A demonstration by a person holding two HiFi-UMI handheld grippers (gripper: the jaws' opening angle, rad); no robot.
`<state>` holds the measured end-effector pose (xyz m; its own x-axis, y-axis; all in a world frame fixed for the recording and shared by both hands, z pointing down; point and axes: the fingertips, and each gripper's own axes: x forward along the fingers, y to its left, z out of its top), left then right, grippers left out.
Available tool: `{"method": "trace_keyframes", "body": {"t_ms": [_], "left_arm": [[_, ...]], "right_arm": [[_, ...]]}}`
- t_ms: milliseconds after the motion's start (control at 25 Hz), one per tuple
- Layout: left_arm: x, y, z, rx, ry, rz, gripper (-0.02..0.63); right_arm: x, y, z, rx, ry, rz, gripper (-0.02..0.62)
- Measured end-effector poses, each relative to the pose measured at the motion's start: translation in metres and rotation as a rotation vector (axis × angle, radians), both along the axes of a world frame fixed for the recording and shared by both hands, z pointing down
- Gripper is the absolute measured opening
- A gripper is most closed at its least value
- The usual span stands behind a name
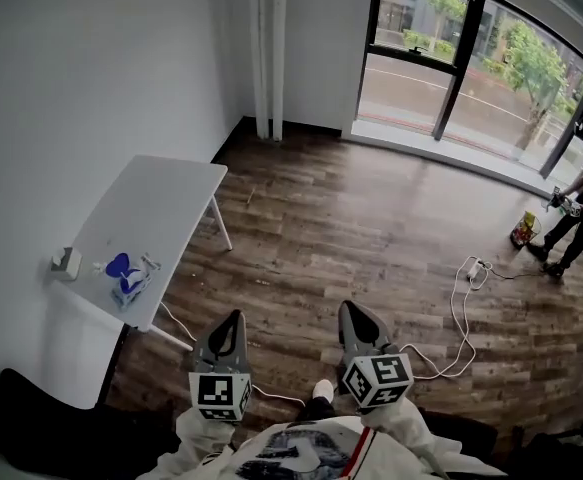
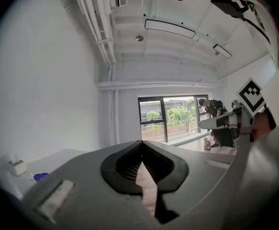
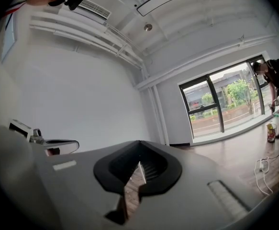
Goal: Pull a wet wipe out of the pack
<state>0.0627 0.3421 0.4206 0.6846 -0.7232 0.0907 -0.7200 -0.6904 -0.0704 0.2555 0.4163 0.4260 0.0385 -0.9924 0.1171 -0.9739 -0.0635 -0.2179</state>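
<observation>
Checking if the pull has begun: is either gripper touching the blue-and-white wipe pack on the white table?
No, left gripper and right gripper are over the wooden floor, apart from the blue-and-white wipe pack.

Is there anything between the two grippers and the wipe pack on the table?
Nothing visible blocks the way. Only floor lies between the left gripper, the right gripper and the table. The pack lies near the table's close end, with a white box apart at its left.

Light: bright, even daylight from large window; outdoors slightly washed out. Shadows: soft, beneath white table. Distortion: strong fisheye, dark vignetted corners in gripper views. Near foreground soft.
</observation>
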Motion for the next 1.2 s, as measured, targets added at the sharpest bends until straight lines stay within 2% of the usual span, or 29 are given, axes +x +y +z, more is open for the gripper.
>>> {"method": "trace_keyframes", "body": {"t_ms": [280,600,840,1200], "left_arm": [[0.097,-0.051,-0.009,0.02,0.005,0.07,0.005],[0.174,-0.093,-0.006,0.014,0.0,0.094,0.005],[0.197,-0.111,-0.007,0.035,-0.01,0.092,0.005],[0.201,-0.164,0.021,-0.022,-0.033,0.064,0.005]], "right_arm": [[0.087,-0.04,-0.004,0.003,0.001,0.054,0.005],[0.157,-0.073,0.003,-0.004,-0.006,0.07,0.005],[0.181,-0.094,0.014,-0.017,-0.033,0.071,0.005],[0.187,-0.148,0.041,-0.067,-0.057,0.044,0.006]]}}
